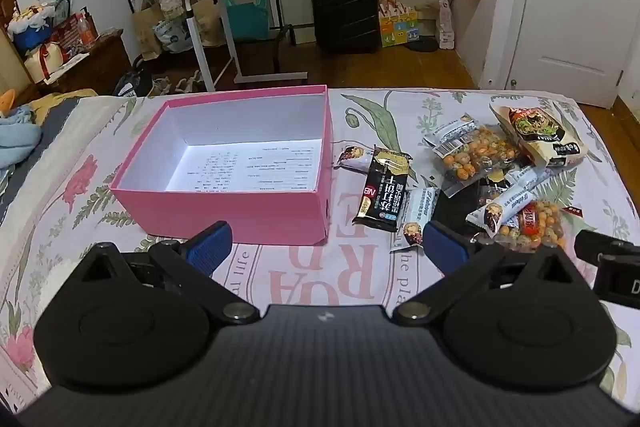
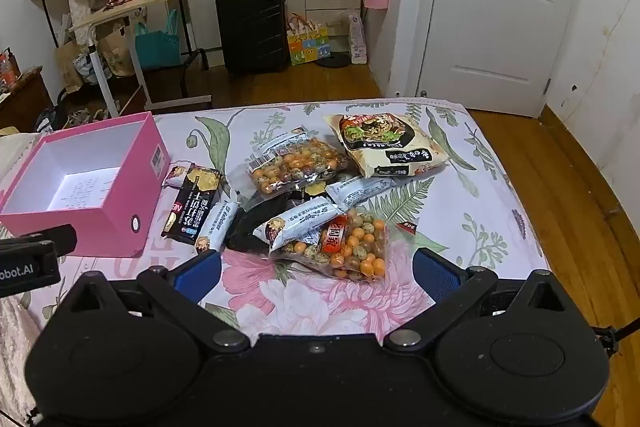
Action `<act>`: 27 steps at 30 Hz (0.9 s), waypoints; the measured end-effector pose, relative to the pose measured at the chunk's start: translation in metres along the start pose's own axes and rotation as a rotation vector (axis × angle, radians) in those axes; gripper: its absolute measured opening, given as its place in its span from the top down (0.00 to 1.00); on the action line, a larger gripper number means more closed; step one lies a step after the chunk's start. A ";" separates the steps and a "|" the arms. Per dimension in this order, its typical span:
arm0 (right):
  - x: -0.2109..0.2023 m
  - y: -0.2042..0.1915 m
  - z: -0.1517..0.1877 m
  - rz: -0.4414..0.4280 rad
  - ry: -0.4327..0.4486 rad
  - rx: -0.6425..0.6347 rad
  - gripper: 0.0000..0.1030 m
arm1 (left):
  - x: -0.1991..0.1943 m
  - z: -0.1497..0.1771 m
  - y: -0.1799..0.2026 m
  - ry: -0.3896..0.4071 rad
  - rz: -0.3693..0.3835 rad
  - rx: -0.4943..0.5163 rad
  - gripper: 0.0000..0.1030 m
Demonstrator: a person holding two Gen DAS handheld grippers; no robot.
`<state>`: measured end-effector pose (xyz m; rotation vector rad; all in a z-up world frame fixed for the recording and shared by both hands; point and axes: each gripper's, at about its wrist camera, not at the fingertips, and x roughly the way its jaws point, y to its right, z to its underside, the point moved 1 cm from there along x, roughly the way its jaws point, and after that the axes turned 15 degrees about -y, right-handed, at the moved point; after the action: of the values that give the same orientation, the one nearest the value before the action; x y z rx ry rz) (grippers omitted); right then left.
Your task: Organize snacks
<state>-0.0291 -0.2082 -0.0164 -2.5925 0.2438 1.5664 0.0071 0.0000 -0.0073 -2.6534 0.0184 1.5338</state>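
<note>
Zero snacks are sitting in the pink cardboard box (image 1: pixel 224 203); you're hovering both left gripper (image 1: pixel 326 247) and right gripper (image 2: pixel 316 271) spread apart, empty, pile of wrapped snack packets (image 2: pixel 304 195) untouched.

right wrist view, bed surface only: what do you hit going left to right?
Pink box → black cracker pack → clear bag of coated nuts → cream noodle packet.

We list one pink box (image 1: pixel 224 203), lidless, white inside, upright by the bed's left edge. Beside it we list heaped snack packets (image 2: pixel 320 203), mid-bed toward the foot edge.
</note>
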 end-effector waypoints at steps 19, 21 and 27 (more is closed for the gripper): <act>0.001 0.000 0.001 0.004 -0.010 0.000 0.00 | 0.006 0.002 0.007 -0.012 0.001 0.015 0.00; 0.000 0.003 0.002 0.004 -0.012 0.003 0.00 | 0.005 0.003 0.009 -0.016 0.002 0.017 0.00; 0.006 0.002 0.002 0.009 -0.022 0.002 0.00 | 0.006 0.002 0.004 -0.022 0.008 0.019 0.00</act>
<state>-0.0281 -0.2100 -0.0222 -2.5751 0.2558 1.5952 0.0083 -0.0041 -0.0138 -2.6248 0.0422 1.5574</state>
